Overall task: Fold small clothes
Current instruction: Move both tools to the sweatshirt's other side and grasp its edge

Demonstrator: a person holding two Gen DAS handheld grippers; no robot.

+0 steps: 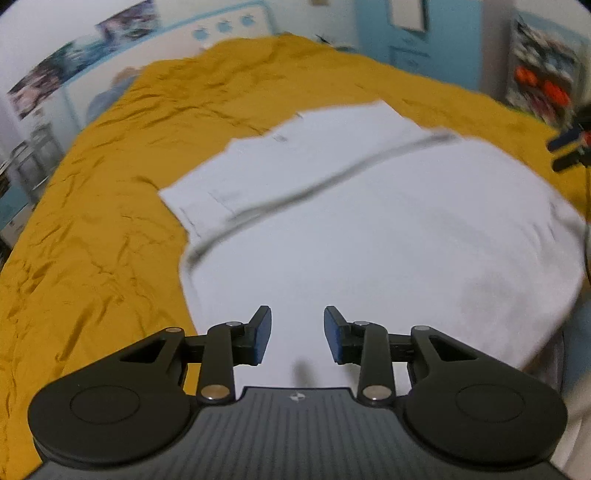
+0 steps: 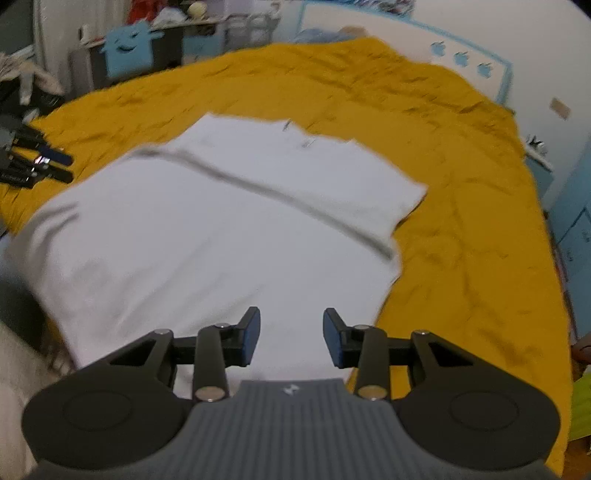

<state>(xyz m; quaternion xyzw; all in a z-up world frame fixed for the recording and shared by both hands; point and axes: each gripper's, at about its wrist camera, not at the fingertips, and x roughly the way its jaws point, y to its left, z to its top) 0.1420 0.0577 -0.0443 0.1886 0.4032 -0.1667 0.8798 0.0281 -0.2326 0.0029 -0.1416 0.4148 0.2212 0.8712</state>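
A white garment (image 1: 369, 229) lies flat on a mustard-yellow bed cover (image 1: 92, 221), folded once so its near half lies over the far half, with a grey fold edge running across it. It also shows in the right wrist view (image 2: 207, 236). My left gripper (image 1: 297, 334) is open and empty, held above the garment's near left part. My right gripper (image 2: 291, 336) is open and empty above the garment's near right part. The other gripper shows at the edge of each view: right gripper (image 1: 569, 147), left gripper (image 2: 40, 162).
The yellow cover (image 2: 461, 229) fills the bed around the garment. A white and blue headboard (image 1: 221, 33) stands at the far end. Shelves and clutter (image 2: 155, 44) stand beyond the bed's left side, blue furniture (image 2: 576, 229) on the right.
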